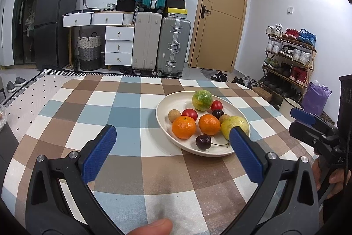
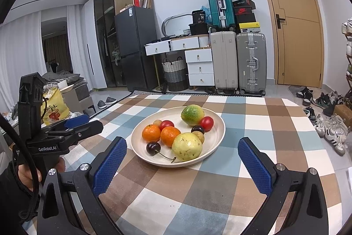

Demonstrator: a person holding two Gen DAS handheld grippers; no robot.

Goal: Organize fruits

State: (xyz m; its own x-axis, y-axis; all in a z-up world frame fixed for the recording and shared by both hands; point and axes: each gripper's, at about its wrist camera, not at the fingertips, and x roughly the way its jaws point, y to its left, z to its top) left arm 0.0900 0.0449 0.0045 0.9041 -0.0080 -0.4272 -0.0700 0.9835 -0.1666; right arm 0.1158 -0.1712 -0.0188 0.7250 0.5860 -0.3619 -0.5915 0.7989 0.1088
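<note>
Left gripper (image 1: 172,136): we hold it wide open, empty, its knurled blue pads (image 1: 99,153) above the cloth.
Right gripper (image 2: 182,150): ours too, spread wide, gripping nothing.
Plate (image 2: 216,131): round, cream, ridged; on the checked tablecloth (image 2: 275,124).
Fruit: 2 glossy oranges (image 2: 151,132), a pocked yellow guava (image 2: 187,146) and a stemmed dark cherry (image 2: 153,148) in the plate.

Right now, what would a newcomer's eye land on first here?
The white plate of fruit on the checked tablecloth: two oranges, a yellow guava at the near rim, a green-orange fruit at the back. Next, both grippers, left and right, open and empty short of the plate.
</note>
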